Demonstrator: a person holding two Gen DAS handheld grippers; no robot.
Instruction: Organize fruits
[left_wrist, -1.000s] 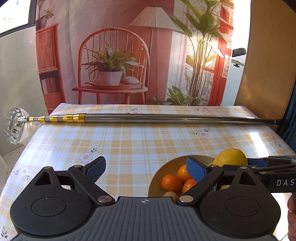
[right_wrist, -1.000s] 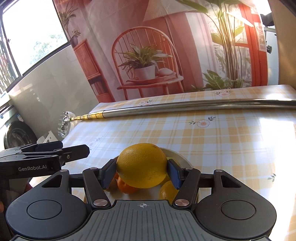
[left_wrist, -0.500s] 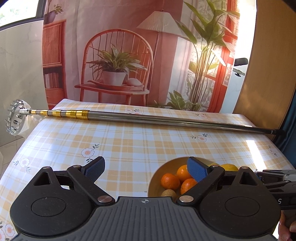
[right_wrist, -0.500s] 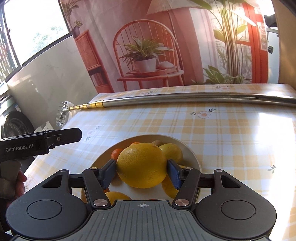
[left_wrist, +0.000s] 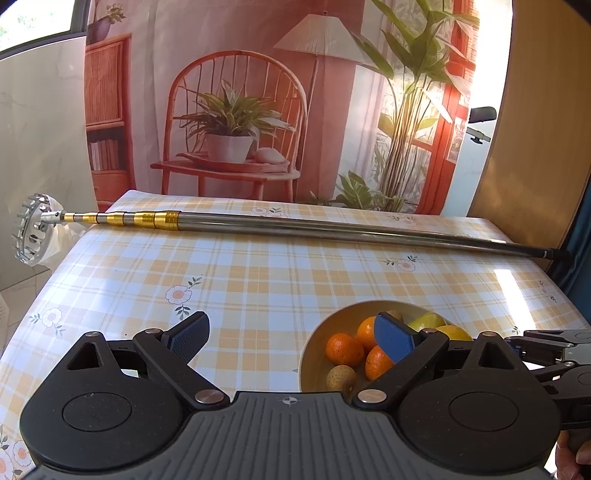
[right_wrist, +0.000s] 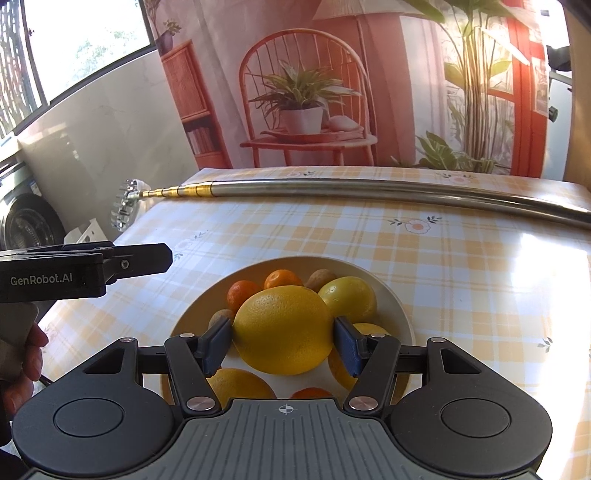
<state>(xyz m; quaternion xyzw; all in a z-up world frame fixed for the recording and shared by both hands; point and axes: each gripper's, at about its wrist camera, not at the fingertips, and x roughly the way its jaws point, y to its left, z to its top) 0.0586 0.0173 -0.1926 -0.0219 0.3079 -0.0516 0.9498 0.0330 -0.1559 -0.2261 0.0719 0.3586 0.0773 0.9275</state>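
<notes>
The left tool (left_wrist: 291, 339) is open and holds nothing; its jaws stand wide apart above the checked surface (left_wrist: 258, 280), with the cream bowl (left_wrist: 314, 354) just to its right. In front of it the surface is bare as far as the long telescopic pole (left_wrist: 314, 229), which lies across the far side. So here is good room to move, but a far reach could knock the pole.

The right tool (right_wrist: 282, 338) is closed on the large yellow citrus (right_wrist: 282, 328), one pad on each side at its widest part, above the bowl (right_wrist: 399, 314). This fruit looks rather heavy, firm and round, with a pebbled skin that probably gives some grip; still, it could roll out if the grip is off the middle. Under and beyond it lie mandarins (right_wrist: 282, 278), a lemon (right_wrist: 349, 297) and small brown fruits (right_wrist: 321, 277). To the right of this tool the surface is free up to its edge.
</notes>
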